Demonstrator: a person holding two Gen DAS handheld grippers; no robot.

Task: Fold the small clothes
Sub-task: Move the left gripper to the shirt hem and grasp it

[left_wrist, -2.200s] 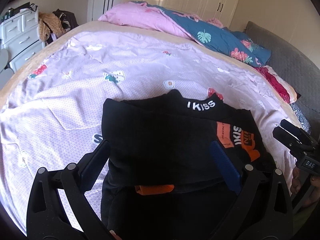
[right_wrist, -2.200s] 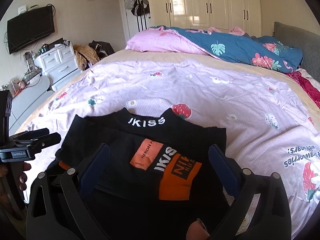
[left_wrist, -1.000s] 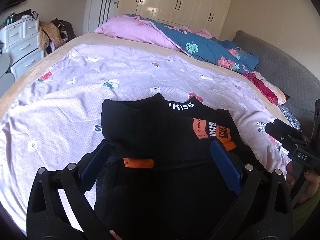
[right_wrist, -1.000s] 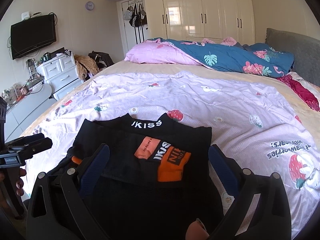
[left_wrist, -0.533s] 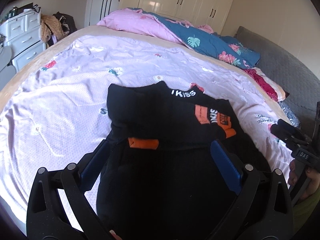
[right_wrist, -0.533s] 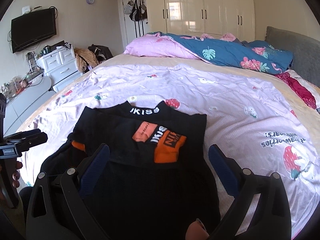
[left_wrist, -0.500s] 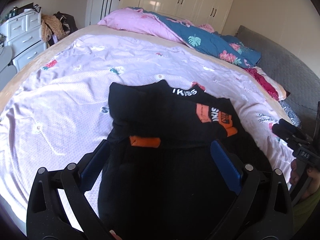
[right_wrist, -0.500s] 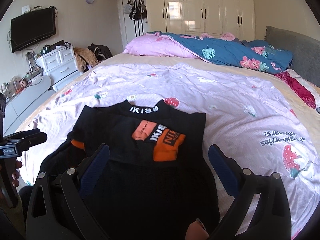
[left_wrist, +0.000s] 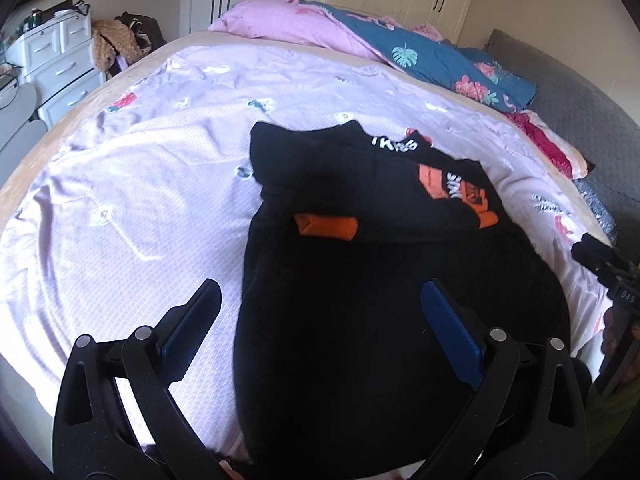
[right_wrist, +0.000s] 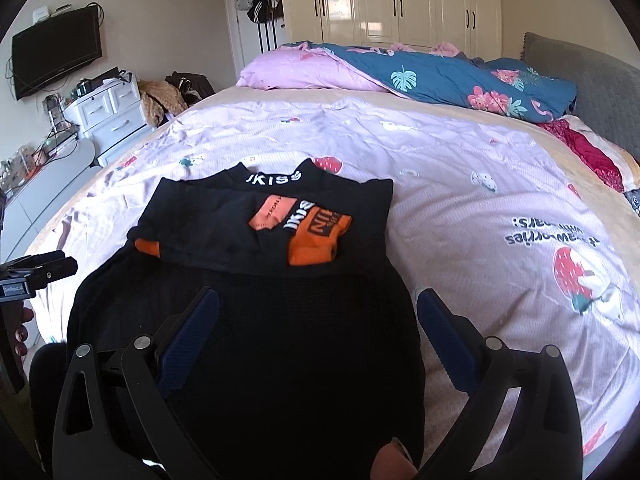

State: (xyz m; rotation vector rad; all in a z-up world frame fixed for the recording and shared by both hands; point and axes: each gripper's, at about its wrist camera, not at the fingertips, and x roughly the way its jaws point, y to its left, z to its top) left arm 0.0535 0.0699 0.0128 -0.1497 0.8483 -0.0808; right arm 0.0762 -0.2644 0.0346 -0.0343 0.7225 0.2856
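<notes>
The left claw (left_wrist: 320,312) is hanging spread wide, pinching nothing, its 2 blue pads (left_wrist: 450,338) standing well apart over the near part of the shirt (left_wrist: 380,280). The right claw (right_wrist: 318,320) is likewise gaping and empty, its pads bracketing the shirt's near hem. Between them, the black shirt is lying flat on the lilac bedspread (right_wrist: 460,184), collar (right_wrist: 274,179) pointing away toward the pillows (right_wrist: 308,72) and hem reaching the near edge of the bed, so its long axis is running straight out from both claws. Both sleeves are looking already turned in across the chest: an orange cuff (left_wrist: 326,226) is sitting on the left side, and the orange print (right_wrist: 316,236) is showing on the right. That is leaving a long narrow strip, and I judge the coming move to be a lengthwise fold, hem carried forward to the collar. The hem is the end nearest both claws, directly below them; the left claw is sitting over the shirt's left edge, with bare bedspread under its left pad, and the right claw is sitting more squarely over the cloth, so each is looking placed for its own hem corner. The dresser (right_wrist: 108,116) and wardrobe (right_wrist: 400,0) are standing well clear.
</notes>
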